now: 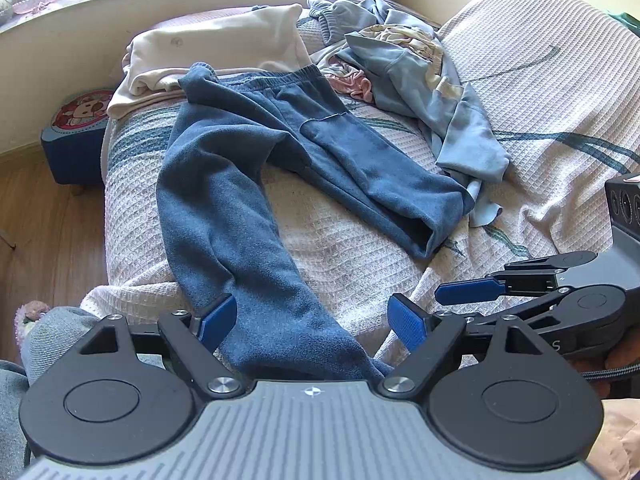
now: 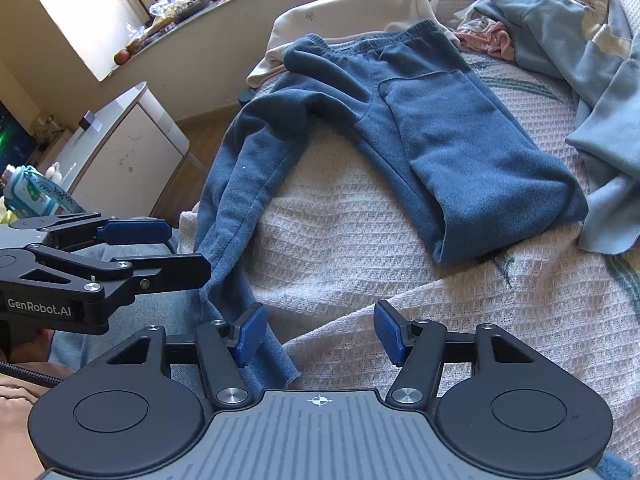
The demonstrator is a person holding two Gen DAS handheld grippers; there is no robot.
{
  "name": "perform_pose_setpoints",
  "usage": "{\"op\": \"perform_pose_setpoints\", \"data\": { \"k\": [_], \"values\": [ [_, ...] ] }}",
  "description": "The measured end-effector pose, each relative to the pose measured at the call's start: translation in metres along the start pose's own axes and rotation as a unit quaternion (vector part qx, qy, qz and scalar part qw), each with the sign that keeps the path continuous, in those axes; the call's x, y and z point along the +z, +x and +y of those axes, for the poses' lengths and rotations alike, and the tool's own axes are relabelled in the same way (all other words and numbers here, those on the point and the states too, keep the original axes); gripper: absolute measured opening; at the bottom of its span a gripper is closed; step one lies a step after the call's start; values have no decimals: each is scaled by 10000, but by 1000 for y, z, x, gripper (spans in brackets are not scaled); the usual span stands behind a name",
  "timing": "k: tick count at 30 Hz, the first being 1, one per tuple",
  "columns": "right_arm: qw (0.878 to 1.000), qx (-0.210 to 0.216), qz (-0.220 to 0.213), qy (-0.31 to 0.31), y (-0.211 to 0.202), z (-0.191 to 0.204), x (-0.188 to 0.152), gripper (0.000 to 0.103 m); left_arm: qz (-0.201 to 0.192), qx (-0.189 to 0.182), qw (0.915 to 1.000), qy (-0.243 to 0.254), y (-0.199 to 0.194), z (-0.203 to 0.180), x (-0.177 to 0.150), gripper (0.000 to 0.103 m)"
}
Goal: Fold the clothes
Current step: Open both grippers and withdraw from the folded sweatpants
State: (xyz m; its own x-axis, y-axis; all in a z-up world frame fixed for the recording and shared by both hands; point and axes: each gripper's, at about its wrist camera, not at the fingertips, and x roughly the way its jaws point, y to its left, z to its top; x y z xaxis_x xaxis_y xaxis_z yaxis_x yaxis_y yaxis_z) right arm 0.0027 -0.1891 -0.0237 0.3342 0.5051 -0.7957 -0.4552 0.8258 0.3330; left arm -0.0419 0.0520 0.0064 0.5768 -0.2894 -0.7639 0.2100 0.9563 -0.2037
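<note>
Blue trousers [image 1: 256, 168] lie spread on the bed cover [image 1: 540, 92], legs splayed toward me | my left gripper [image 1: 312, 322] apart astride the near cuff, ready to pinch | my right gripper [image 2: 316, 336] apart, empty.

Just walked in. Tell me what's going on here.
A person holding a gripper in each hand is folding clothes on a covered bed. A pair of dark blue sweatpants lies spread out, legs apart. The left gripper is open over the nearer leg's cuff end, and the right gripper is open just beside that cuff, gripping nothing. A light blue garment and a cream one wait behind.
</note>
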Motion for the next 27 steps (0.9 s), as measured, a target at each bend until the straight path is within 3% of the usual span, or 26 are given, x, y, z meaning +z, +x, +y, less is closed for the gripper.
{"op": "perform_pose_setpoints", "data": {
  "k": [5,9,14,18,23,26,27],
  "values": [
    [9999,35,125,-55,0,0,-2,61,54,139,9998,-88,-1,2,2,81],
    [9998,100,95,-144,-12,-2,-11,61,-191,-10,9997,-137,-10,5,-1,81],
    [9994,196,230,-151,-30,-1,-32,61,-143,-84,9998,-63,-14,7,2,79],
    [9986,368,334,-189,-26,1,-39,61,-257,200,9995,-24,-17,12,-2,78],
    [9936,676,506,-744,-3,20,-22,59,-408,370,9982,-244,-33,23,-8,78],
    [9864,1040,705,-1055,15,34,-15,43,-469,502,9972,-299,-39,26,-14,78],
    [9849,1119,734,-1098,21,38,-14,30,-477,498,9970,-341,-40,27,-16,78]
  ]
}}
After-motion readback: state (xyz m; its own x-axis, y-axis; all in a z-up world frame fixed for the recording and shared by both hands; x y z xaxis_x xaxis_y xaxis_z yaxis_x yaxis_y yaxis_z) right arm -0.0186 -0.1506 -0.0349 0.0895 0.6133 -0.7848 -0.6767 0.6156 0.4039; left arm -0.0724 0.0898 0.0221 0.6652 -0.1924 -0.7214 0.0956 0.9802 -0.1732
